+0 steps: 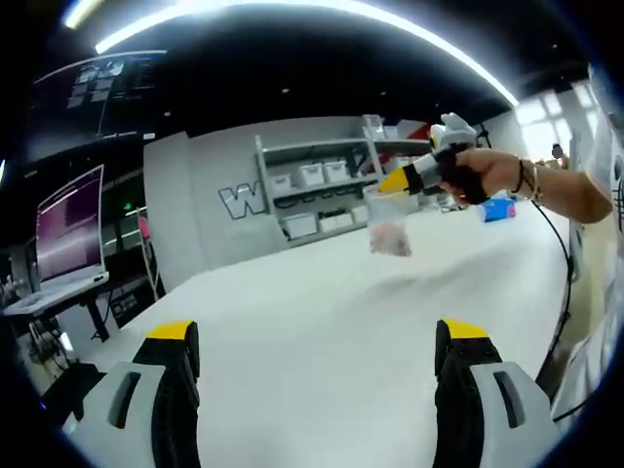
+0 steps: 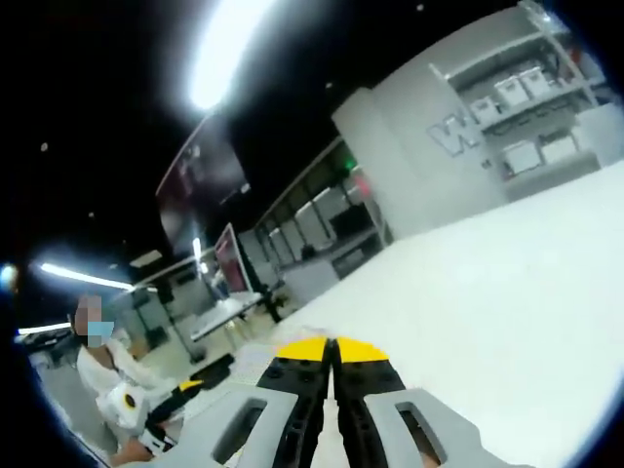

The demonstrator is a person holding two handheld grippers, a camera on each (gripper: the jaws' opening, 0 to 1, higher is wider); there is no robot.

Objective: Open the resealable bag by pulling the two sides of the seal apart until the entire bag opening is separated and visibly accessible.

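A clear resealable bag (image 1: 391, 230) with something pinkish inside hangs above the white table (image 1: 322, 292), far ahead and to the right in the left gripper view. My right gripper (image 1: 392, 182), held by a hand (image 1: 487, 174), pinches the bag's top edge. In the right gripper view that gripper (image 2: 331, 353) has its yellow-tipped jaws pressed together, and the bag itself is hidden there. My left gripper (image 1: 318, 333) is open near the table's front, well short of the bag, with nothing between its jaws.
Grey shelves with white bins (image 1: 317, 185) stand beyond the table's far edge. A blue object (image 1: 498, 208) lies at the far right. A laptop (image 1: 68, 234) sits on a stand to the left. A person (image 2: 102, 366) sits at another desk.
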